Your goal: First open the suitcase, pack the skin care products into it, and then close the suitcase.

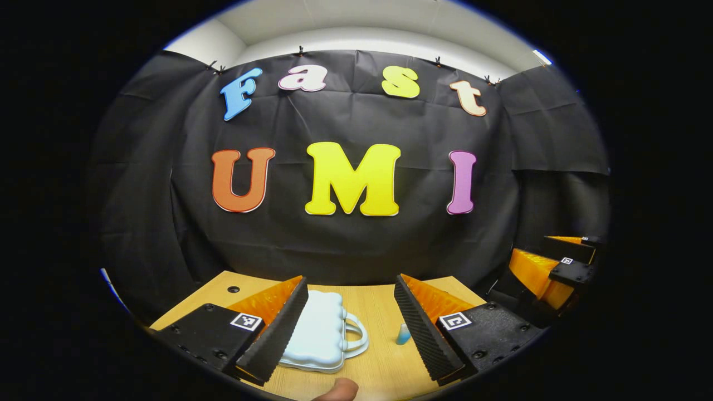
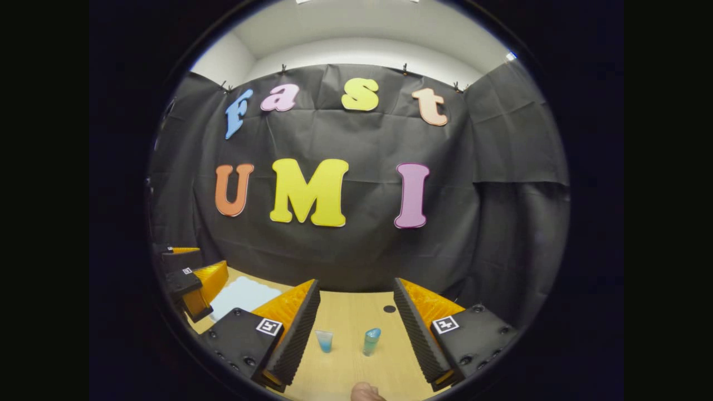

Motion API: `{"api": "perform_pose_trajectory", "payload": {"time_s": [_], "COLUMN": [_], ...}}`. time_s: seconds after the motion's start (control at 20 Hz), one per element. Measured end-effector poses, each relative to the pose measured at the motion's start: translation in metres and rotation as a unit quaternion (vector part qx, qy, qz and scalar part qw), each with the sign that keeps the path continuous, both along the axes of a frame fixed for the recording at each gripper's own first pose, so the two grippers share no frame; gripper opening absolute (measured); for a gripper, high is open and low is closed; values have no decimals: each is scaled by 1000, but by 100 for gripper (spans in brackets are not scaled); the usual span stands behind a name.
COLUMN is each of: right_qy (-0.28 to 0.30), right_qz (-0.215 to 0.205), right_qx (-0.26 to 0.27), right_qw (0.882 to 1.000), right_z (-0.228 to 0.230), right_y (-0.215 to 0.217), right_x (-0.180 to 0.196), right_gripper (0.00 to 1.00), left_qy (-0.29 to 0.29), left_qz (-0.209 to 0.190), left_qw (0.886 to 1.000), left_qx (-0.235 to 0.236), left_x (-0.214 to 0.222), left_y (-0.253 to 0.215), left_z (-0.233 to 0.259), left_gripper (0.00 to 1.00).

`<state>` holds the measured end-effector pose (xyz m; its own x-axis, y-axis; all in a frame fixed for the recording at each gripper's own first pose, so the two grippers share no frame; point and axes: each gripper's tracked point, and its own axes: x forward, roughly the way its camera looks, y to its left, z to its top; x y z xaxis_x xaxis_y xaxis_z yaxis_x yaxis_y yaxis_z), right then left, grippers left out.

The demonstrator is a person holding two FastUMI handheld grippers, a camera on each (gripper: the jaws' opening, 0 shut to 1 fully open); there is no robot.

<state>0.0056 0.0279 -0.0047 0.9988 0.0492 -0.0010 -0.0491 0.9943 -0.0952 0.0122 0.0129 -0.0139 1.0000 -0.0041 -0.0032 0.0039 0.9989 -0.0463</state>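
Both grippers, left (image 1: 351,328) and right (image 2: 356,334), are hovering with jaws spread; the shut suitcase (image 1: 317,331) is lying between your left jaws, so you're opening it next.

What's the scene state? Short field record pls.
suitcase: pale blue, closed, lying flat on the wooden table, handle toward the bottles
bottles: two small blue ones standing upright, and, apart from each other
left gripper: open, above the suitcase's handle side
right gripper: open, both bottles ahead between its fingers, untouched
task stage: suitcase not yet opened
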Motion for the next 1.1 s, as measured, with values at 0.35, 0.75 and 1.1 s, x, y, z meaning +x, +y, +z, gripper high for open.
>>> {"api": "perform_pose_trajectory", "payload": {"time_s": [0.35,0.75,1.1], "right_qy": [-5,2,26], "right_qz": [-2,-45,-43], "right_qx": [-21,-16,-11], "right_qw": [1000,999,999], "right_z": [1,-1,-21], "right_y": [-13,-81,-127], "right_x": [-5,7,23], "right_gripper": [79,79,78], "left_qy": [21,46,98], "left_qz": [6,19,4], "left_qw": [999,969,878], "left_qx": [32,243,469], "left_x": [2,31,66], "left_y": [4,4,-22], "left_z": [-24,-101,-197], "left_gripper": [99,99,98]}}
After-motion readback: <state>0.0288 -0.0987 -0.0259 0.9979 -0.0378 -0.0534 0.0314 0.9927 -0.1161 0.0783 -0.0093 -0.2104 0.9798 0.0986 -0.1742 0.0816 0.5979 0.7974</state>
